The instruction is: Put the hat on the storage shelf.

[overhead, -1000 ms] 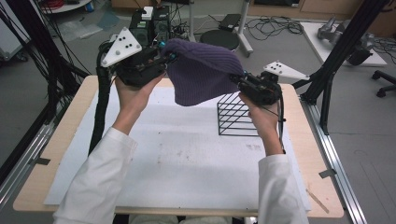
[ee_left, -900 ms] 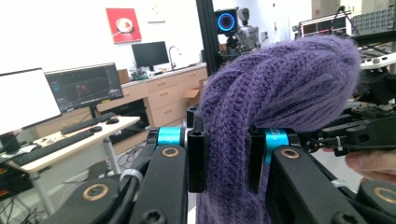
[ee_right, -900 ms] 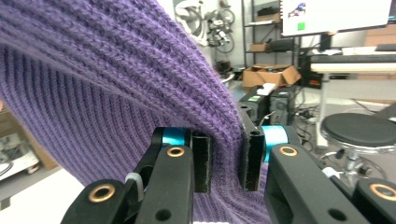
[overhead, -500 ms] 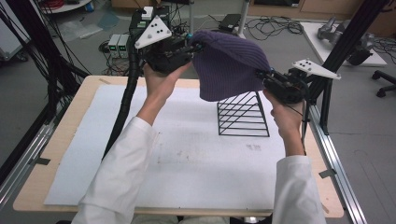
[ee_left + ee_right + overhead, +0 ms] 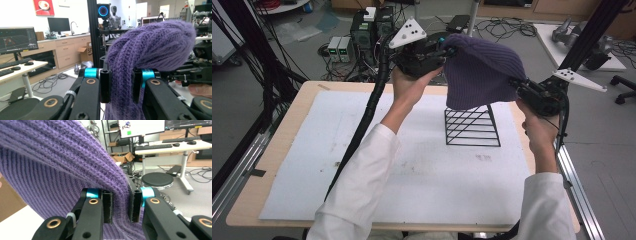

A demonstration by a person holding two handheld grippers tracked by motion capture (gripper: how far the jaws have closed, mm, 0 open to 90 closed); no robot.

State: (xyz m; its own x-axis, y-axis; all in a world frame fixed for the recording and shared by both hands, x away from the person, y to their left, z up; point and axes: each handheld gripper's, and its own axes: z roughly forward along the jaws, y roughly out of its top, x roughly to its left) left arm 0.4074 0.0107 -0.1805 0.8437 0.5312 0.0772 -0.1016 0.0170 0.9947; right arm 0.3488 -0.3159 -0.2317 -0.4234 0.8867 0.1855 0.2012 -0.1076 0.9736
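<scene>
Purple ribbed knit beanie [image 5: 479, 72]: we are holding it above the black wire rack [image 5: 472, 126], left gripper [image 5: 443, 50] and right gripper [image 5: 515, 86] each pinching its edge.

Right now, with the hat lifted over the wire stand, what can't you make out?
- Top of the wire stand: high view, covered by the purple knit hat.
- Hat's opening and inside: turned away in the high view, cut off by the bottom edge in both gripper views.
- Left tool grip depth: left gripper view, knit bulges over the pads.
- Right tool: same, knit hides the pad faces.
</scene>
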